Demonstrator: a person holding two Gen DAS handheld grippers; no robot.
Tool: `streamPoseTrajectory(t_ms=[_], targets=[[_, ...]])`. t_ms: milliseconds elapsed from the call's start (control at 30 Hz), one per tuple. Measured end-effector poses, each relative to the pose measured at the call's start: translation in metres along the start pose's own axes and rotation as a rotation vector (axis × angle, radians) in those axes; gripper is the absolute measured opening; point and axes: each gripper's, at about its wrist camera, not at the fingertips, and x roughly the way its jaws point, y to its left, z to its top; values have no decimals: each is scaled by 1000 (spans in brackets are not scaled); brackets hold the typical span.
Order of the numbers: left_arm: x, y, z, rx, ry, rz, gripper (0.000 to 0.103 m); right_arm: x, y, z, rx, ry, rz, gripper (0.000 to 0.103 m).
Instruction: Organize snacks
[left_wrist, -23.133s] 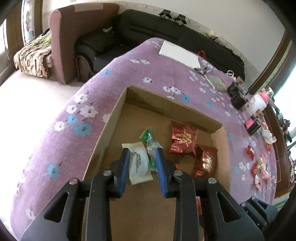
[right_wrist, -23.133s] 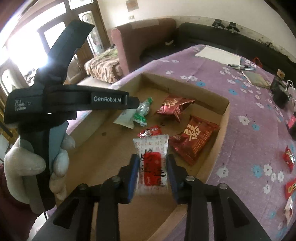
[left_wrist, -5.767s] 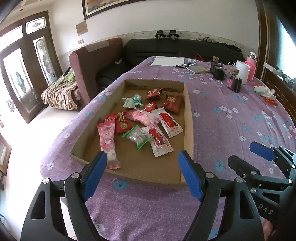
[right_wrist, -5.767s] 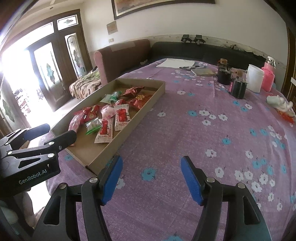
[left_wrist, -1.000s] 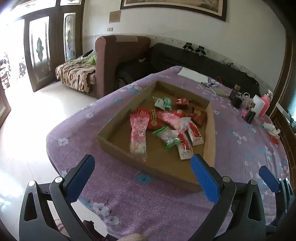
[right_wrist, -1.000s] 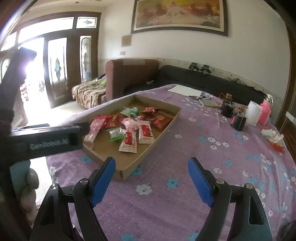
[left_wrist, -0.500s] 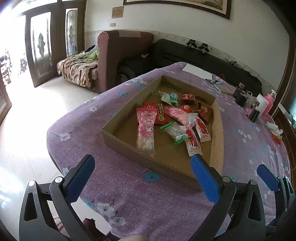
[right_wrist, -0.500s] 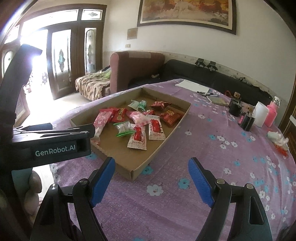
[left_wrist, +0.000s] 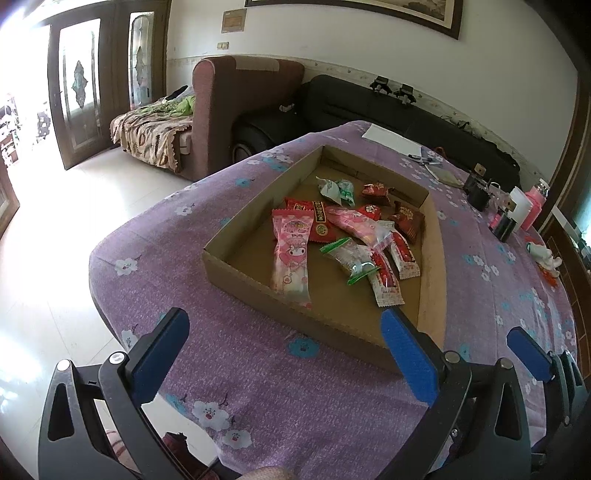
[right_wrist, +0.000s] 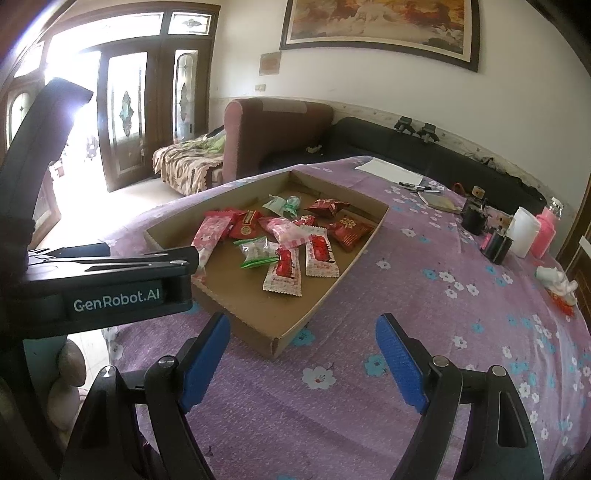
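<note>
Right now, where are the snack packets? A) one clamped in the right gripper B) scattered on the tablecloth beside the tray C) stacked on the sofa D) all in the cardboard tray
D: the snack packets all lie inside the cardboard tray, and the right gripper and left gripper both hang open and empty short of it.

sofa (left_wrist: 369, 107) black | armchair (left_wrist: 240, 110) brown | white cup (right_wrist: 522, 230) beside pink bottle (right_wrist: 546, 229)
</note>
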Motion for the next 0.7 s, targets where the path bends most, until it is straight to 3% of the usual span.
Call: streamPoseTrajectory(t_ms=[700], targets=[[1,-1,-4,11,18,-15,103,0,3,-3,-2,5,3,83]])
